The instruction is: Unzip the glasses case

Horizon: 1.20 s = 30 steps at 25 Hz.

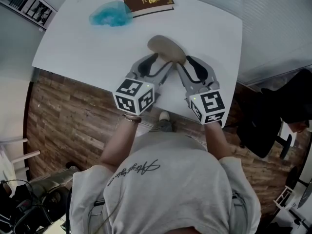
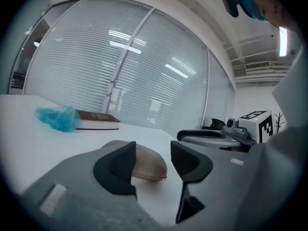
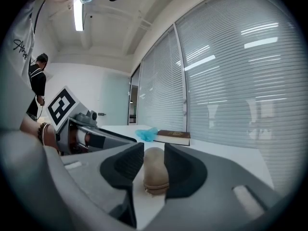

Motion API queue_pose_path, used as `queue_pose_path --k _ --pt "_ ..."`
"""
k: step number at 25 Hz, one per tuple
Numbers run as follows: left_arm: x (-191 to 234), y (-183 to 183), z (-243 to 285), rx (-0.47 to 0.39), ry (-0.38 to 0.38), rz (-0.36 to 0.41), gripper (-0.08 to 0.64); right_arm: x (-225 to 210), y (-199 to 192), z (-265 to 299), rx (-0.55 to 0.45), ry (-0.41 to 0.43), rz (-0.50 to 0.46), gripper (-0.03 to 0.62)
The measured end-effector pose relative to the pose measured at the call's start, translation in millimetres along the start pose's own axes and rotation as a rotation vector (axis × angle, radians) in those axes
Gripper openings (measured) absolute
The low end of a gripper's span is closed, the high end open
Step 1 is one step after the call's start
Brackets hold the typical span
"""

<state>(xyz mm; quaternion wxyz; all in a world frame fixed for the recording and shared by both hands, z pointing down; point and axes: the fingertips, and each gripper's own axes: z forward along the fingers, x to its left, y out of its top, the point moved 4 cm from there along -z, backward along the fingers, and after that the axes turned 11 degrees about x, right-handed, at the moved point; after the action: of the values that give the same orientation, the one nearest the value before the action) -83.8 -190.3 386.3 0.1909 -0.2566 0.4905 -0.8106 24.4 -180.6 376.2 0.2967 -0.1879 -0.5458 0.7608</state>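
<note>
Apparently nothing unzipped yet: tan glasses case (image 1: pixel 165 48) lying closed on tabletop (image 1: pixel 97 43). Left gripper (image 2: pixel 153 160) hovering open beside it; right gripper (image 3: pixel 154 163) open, framing zipper end, not pressing.

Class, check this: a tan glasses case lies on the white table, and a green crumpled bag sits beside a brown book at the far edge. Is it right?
No. The crumpled bag is blue, not green; the head view shows it. The rest stands: the tan glasses case lies on the white table, and the bag sits beside the brown book.
</note>
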Motion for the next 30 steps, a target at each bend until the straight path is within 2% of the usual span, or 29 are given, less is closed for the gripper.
queue_pose_path --k 6,17,30 --pt "-6 2 -7 -0.058 0.035 0.032 0.195 -2 4 -9 -0.038 -0.012 0.005 0.118" --pt "-13 9 -12 -0.118 0.062 0.077 0.092 -2 12 -22 -0.100 -0.019 -0.005 0.012" --pt "-17 15 -9 -0.146 0.069 0.116 0.021 -3 21 -23 -0.146 -0.013 0.009 0.003"
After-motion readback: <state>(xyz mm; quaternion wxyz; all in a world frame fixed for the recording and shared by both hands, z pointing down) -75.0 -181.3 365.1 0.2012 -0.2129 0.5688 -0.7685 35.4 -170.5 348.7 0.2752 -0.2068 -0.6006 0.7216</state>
